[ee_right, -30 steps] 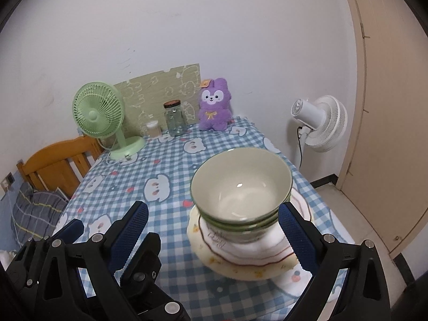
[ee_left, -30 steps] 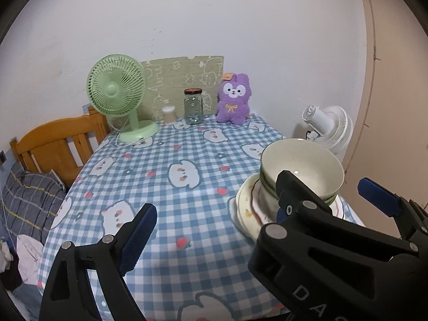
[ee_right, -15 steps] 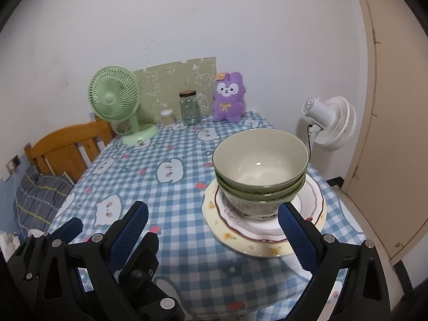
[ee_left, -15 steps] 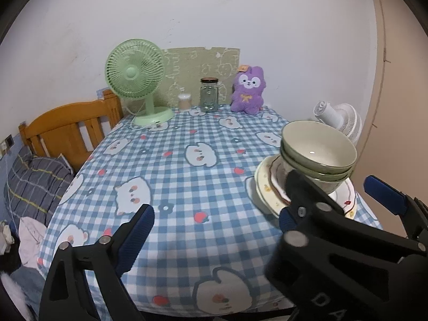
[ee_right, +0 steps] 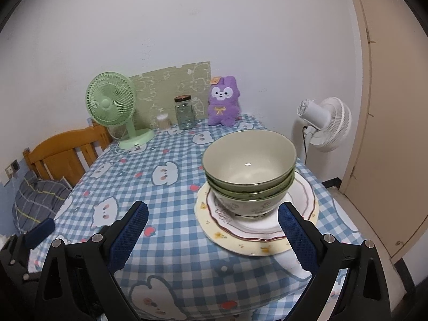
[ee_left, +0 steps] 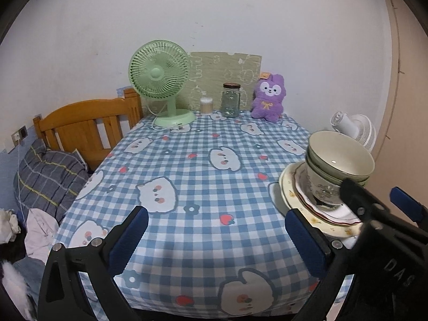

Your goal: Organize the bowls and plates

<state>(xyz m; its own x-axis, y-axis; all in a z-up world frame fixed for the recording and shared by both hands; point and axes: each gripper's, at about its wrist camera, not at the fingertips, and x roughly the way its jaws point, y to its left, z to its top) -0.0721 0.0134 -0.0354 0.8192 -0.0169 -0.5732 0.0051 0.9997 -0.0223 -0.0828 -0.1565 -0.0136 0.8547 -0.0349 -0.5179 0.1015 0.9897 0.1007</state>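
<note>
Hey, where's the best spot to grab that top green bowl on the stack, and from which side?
Grip the top green bowl at its near rim, one finger inside, one outside. It sits upright and nested in the bowls beneath, so only the rim band is exposed. Probably come from the front with the right tongs, already open facing it.

Stack of three nested bowls [ee_right: 250, 171], upright: two green-glazed bowls with cream interiors sit inside a lowest cream bowl [ee_right: 240, 206] with a faint floral print. The bowls rest on two stacked plates: a white scalloped plate [ee_right: 302, 195] with a thin dark rim line, on a larger cream plate [ee_right: 214, 230] with small yellow flowers. The whole stack stands at the table's right near corner; in the left wrist view, the bowls [ee_left: 339, 160] sit on the plates [ee_left: 287, 187].
</note>
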